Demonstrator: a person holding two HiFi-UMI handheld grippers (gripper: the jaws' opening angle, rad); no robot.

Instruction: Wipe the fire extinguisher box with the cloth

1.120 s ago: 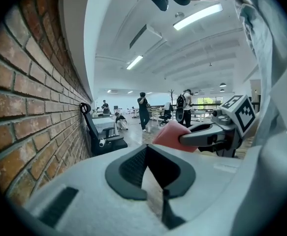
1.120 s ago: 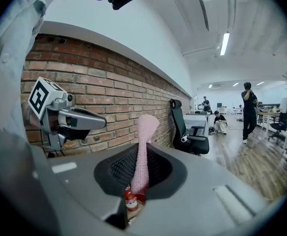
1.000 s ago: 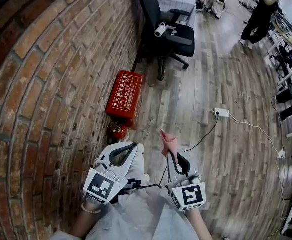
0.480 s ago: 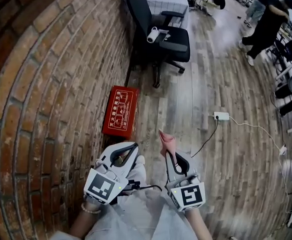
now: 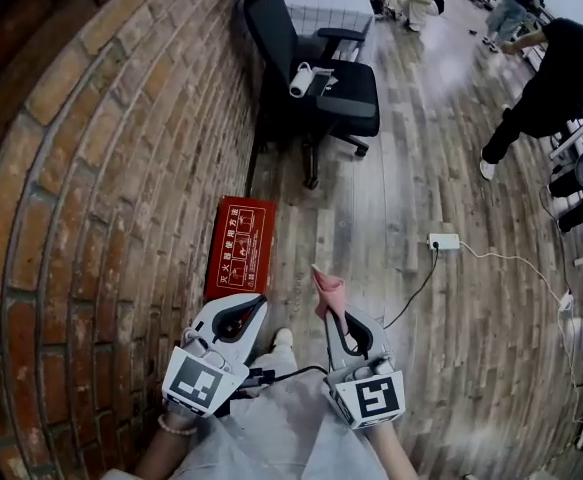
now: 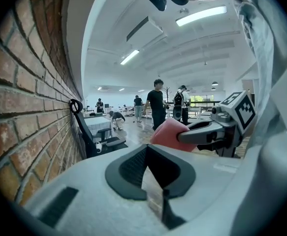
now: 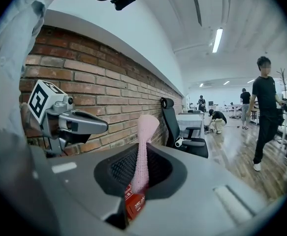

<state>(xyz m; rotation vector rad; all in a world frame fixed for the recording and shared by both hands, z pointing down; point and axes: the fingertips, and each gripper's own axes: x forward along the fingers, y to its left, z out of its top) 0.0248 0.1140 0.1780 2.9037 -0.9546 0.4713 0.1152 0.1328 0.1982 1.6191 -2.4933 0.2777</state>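
The red fire extinguisher box [image 5: 239, 246] lies flat on the wood floor against the brick wall, just ahead of both grippers. A slice of the box [image 7: 133, 203] shows low between the right jaws. My right gripper [image 5: 332, 314] is shut on a pink cloth [image 5: 328, 290], which sticks up past its tips. In the right gripper view the cloth [image 7: 147, 128] stands upright out of the right gripper [image 7: 141, 149]. My left gripper [image 5: 252, 303] hangs over the box's near end, shut with nothing in it. The left gripper [image 6: 145, 148] looks past the cloth [image 6: 166, 132].
The brick wall [image 5: 91, 168] runs along the left. A black office chair [image 5: 321, 78] with a white roll on its seat stands beyond the box. A white power strip [image 5: 443, 241] and its cable lie on the floor to the right. People stand and crouch farther back.
I have moved forward along the wall, so the box now lies closer under the grippers. A person in black has walked in at the right. Both grippers keep their hold.
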